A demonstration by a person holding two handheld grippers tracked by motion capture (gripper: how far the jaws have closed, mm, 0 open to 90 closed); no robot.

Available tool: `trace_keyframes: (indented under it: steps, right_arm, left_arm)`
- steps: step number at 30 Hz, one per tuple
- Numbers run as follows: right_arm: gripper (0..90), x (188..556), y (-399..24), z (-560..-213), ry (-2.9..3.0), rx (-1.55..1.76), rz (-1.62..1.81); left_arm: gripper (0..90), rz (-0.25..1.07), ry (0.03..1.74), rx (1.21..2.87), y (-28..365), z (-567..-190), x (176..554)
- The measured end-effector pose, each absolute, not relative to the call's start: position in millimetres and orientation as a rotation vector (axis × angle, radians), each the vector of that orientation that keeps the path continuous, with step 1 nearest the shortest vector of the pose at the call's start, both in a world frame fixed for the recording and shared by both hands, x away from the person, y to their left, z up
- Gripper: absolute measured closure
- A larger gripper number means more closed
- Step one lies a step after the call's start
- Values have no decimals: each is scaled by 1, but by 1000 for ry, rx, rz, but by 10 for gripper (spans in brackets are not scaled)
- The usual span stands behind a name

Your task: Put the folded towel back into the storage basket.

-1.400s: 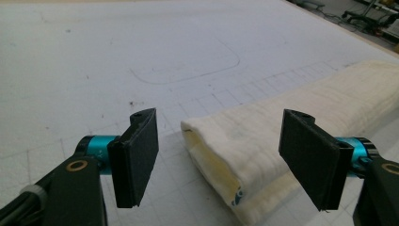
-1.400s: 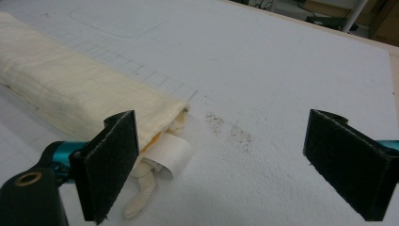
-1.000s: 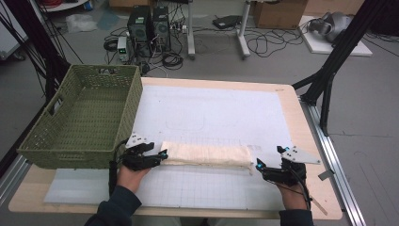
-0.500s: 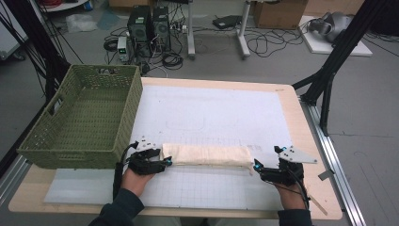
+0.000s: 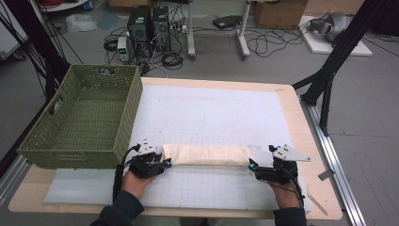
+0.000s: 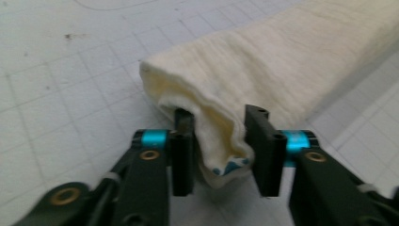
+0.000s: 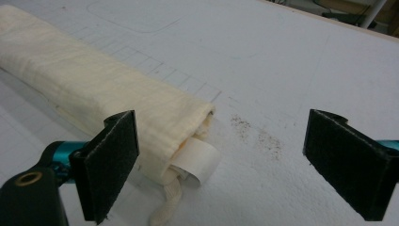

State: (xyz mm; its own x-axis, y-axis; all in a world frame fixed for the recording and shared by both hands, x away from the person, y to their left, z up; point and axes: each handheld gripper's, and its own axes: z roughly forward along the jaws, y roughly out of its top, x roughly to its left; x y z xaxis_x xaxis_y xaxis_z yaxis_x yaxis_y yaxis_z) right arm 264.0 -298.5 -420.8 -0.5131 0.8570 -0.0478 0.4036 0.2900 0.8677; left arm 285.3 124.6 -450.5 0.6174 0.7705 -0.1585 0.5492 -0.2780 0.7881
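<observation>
Cream folded cloth [image 5: 205, 155] lies along table's [image 5: 301, 117] near edge. Left gripper [image 6: 219, 141] has just been closing, pinching cloth's end; right gripper [image 7: 216, 160] gapes wide, empty. Next, likely: right closes on its end.

Grey floor [image 5: 371, 108], tangled cables [image 5: 268, 44], computer towers [image 5: 149, 26]

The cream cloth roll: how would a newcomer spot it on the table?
On the white mat, right of the green basket, the cream cloth roll lies along the near side between both grippers. It alone is soft and pale yellow.
</observation>
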Motion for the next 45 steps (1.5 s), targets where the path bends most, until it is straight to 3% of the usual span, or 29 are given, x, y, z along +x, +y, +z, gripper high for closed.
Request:
trace_keyframes:
  steps: [2,6,11,16,29,36,45]
  right_arm:
    - [108,268,-294,-422,2053,1144,1163]
    - [220,274,-281,-426,2085,1167,1163]
    - [349,279,-272,-437,2135,1198,1095]
    - [403,283,-273,-448,2182,1255,1045]
    - [630,279,-270,-451,2232,1224,1083]
    - [795,278,-269,-451,2261,1211,1120]
    - [826,278,-267,-449,2266,1225,1110]
  left_arm:
    - [750,324,1034,1972,124,-450,284]
    - [772,317,1043,1958,125,-451,284]
    - [774,303,1049,1950,128,-451,284]
    - [775,297,1048,1950,130,-451,285]
    - [783,297,1037,1947,131,-452,285]
    - [786,300,1035,1947,130,-452,285]
    - [799,307,1028,1945,130,-452,284]
